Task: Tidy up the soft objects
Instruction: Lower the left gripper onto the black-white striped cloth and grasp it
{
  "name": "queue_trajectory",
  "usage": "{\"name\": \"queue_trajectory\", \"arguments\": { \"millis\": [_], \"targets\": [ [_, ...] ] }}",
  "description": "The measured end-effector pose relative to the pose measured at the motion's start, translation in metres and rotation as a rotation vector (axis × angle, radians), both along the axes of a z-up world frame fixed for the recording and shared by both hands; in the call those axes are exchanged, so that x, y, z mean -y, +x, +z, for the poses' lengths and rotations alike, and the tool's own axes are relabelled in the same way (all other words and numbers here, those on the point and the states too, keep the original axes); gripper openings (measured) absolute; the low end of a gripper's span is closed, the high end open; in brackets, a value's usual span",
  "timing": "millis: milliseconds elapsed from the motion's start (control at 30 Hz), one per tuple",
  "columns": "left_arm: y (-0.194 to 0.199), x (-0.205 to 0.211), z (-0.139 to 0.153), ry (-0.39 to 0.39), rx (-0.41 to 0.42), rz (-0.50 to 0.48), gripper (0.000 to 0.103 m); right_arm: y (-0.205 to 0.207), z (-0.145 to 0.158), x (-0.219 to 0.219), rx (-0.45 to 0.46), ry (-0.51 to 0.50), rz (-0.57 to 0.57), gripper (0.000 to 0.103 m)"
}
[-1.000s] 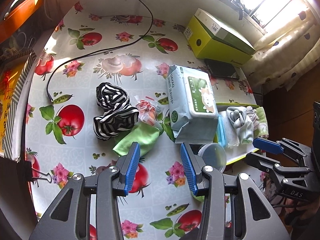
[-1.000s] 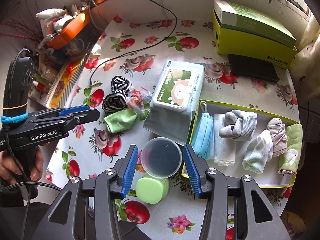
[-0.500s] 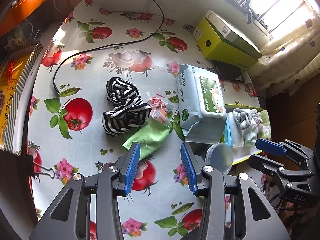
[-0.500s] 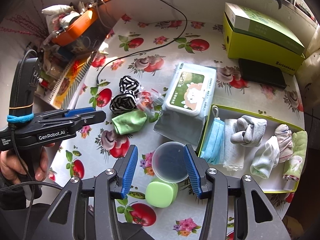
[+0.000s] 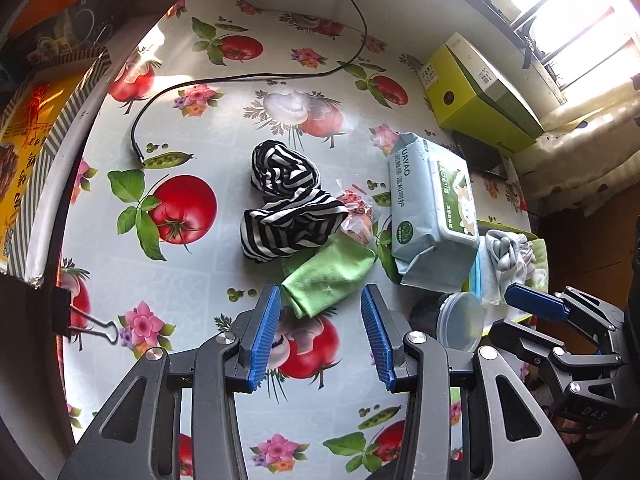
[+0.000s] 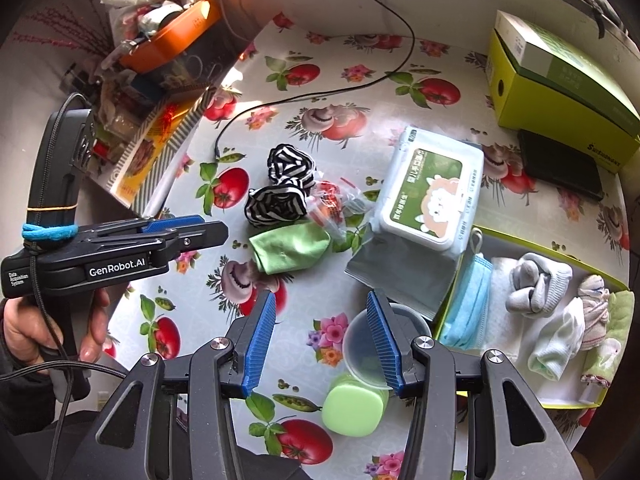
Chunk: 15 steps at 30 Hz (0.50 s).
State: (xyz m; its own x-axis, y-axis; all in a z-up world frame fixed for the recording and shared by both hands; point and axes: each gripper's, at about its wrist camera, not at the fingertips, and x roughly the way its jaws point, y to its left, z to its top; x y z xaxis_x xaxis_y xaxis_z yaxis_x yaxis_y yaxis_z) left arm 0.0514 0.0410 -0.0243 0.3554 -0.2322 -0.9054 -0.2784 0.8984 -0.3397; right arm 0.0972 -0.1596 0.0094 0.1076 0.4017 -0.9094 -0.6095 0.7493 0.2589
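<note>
A folded green cloth [image 5: 326, 276] lies on the flowered table, just ahead of my open, empty left gripper [image 5: 320, 334]; it also shows in the right wrist view [image 6: 290, 247]. Two black-and-white striped cloths [image 5: 286, 204] lie just beyond it, also seen from the right wrist [image 6: 282, 190]. A yellow-green tray [image 6: 532, 246] at the right holds a blue mask [image 6: 466, 304], grey socks [image 6: 534, 282] and small white and green cloths. My right gripper [image 6: 322, 344] is open and empty above the table, left of a clear plastic cup [image 6: 366, 350].
A wipes pack [image 6: 430, 196] lies between the cloths and the tray. A small crinkled plastic packet [image 5: 356, 214] sits by the striped cloths. A green lidded case [image 6: 352, 410], a yellow-green box [image 6: 560, 92], a black cable [image 5: 240, 76] and a binder clip [image 5: 76, 322] are around.
Both grippers have moved left and forward; the green cloth now lies closer to the left gripper's fingers. The cup has shifted right in the right wrist view.
</note>
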Motion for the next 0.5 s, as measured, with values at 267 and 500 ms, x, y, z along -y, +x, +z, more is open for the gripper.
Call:
{"name": "queue_trajectory", "arguments": {
  "millis": [267,500],
  "targets": [
    [0.006,-0.017,-0.01,0.001,-0.007,0.034,0.043,0.006,-0.005,-0.019,-0.007,0.0,0.024,0.047],
    [0.034,-0.025,-0.03,0.027,-0.004,-0.007,0.043,0.006,-0.009,-0.021,-0.019,-0.012,0.026,0.047]
  ]
}}
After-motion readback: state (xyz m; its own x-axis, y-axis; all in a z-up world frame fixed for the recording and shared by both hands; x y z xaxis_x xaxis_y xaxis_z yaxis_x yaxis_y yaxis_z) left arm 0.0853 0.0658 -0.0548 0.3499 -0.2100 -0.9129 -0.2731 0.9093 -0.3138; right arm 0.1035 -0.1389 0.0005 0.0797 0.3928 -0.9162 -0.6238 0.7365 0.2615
